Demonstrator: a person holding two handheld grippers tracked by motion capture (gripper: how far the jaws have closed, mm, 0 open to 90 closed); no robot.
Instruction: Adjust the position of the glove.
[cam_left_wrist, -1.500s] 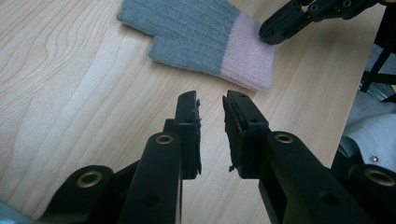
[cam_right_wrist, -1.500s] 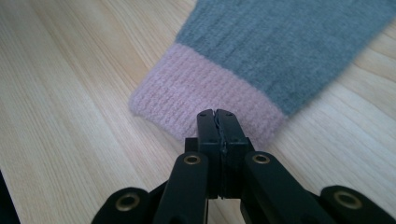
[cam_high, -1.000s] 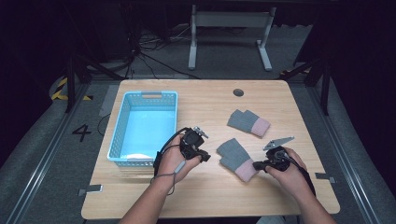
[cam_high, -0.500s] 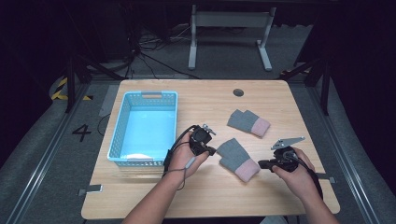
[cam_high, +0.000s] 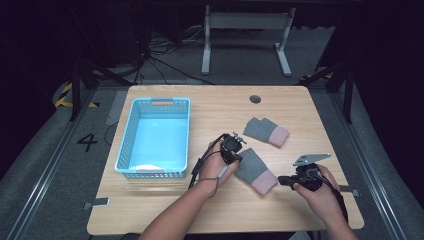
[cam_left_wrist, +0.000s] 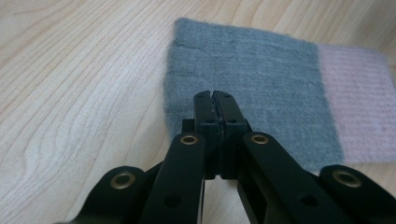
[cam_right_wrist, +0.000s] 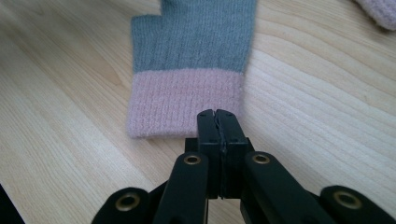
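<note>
Two grey fingerless gloves with pink cuffs lie on the wooden table (cam_high: 210, 210). The near glove (cam_high: 255, 170) lies between my hands and the far glove (cam_high: 266, 131) rests behind it. My left gripper (cam_high: 239, 159) is shut, and its tips (cam_left_wrist: 215, 93) hover over the grey end of the near glove (cam_left_wrist: 261, 79) with nothing seen between them. My right gripper (cam_high: 281, 180) is shut too. Its tips (cam_right_wrist: 216, 112) sit at the edge of the near glove's (cam_right_wrist: 191, 46) pink cuff.
A light blue plastic basket (cam_high: 126, 145) stands on the left half of the table. The far glove's pink cuff (cam_right_wrist: 380, 9) peeks in at the top right of the right gripper view. A dark round hole (cam_high: 255, 99) marks the table's far edge.
My left hand has moved right and down onto the grey end of the near glove. My right hand has drifted slightly right, off the cuff end.
</note>
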